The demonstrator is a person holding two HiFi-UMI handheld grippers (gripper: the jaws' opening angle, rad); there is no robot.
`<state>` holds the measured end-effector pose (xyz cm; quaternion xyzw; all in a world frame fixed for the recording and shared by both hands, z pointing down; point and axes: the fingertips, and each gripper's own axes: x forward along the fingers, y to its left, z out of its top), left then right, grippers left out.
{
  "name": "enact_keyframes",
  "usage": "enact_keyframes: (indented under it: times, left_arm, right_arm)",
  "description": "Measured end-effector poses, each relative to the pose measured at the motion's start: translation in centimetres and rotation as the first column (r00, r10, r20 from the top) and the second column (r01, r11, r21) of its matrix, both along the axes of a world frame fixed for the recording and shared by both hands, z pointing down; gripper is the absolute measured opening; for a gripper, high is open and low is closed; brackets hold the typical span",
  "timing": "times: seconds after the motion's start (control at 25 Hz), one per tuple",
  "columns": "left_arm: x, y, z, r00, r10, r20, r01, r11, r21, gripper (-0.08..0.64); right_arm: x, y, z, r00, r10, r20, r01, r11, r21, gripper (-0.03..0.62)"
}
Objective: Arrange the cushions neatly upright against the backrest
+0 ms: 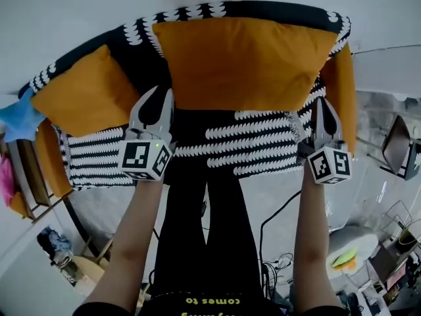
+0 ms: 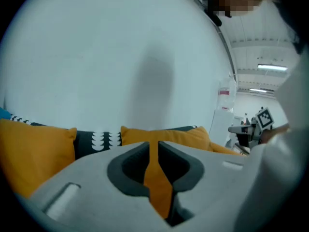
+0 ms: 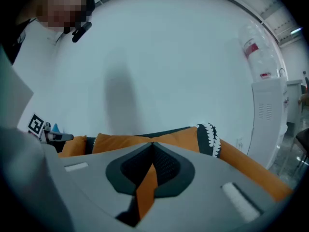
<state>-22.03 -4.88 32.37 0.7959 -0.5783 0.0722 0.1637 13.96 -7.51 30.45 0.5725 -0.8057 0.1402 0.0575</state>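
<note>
A large orange cushion (image 1: 243,61) stands upright against the black-and-white sofa's backrest (image 1: 263,8). My left gripper (image 1: 163,92) is at its lower left corner and my right gripper (image 1: 322,101) at its lower right corner. In the left gripper view the jaws (image 2: 153,146) are shut on a fold of the cushion's orange fabric (image 2: 157,182). The right gripper (image 3: 152,146) likewise pinches orange fabric (image 3: 145,187). A smaller orange cushion (image 1: 85,94) leans tilted at the sofa's left end, and another orange cushion (image 1: 342,91) stands at the right arm.
The patterned sofa seat (image 1: 250,143) lies below the cushion. A blue star-shaped thing (image 1: 16,120) and a low shelf (image 1: 26,176) are at the left. Cables (image 1: 276,262) lie on the floor, with a chair (image 1: 398,147) at the right. A white dispenser (image 3: 268,115) stands beyond the sofa.
</note>
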Motion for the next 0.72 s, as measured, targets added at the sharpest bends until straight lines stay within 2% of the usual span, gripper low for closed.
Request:
enact_keyframes:
  times: [0.12, 0.24, 0.44, 0.56, 0.72]
  left_arm:
    - [-1.1, 1.1, -4.0, 0.999, -0.035, 0.0, 0.034, 0.999, 0.038, 0.0]
    - [-1.2, 2.6, -7.4, 0.999, -0.042, 0.03, 0.04, 0.998, 0.054, 0.0]
    - [-0.8, 4.8, -13.7, 0.999, -0.041, 0.005, 0.04, 0.996, 0.073, 0.0]
    - [-1.0, 7.2, -17.9, 0.999, -0.037, 0.007, 0.036, 0.996, 0.081, 0.0]
    - [-1.5, 9.1, -23.4, 0.999, -0.04, 0.001, 0.04, 0.99, 0.135, 0.0]
  right_arm:
    - [-1.4, 2.1, -3.8, 1.0, -0.03, -0.006, 0.03, 0.999, 0.025, 0.011]
    - [-2.8, 4.1, -8.1, 0.999, -0.047, -0.003, 0.047, 0.998, 0.045, 0.011]
    - [-6.1, 5.7, -16.5, 0.994, -0.099, 0.054, 0.092, 0.989, 0.115, 0.011]
    - [-8.4, 7.7, -21.8, 0.988, -0.148, 0.041, 0.14, 0.978, 0.152, 0.011]
    - [-9.8, 9.7, -28.4, 0.983, -0.177, 0.038, 0.164, 0.959, 0.233, 0.011]
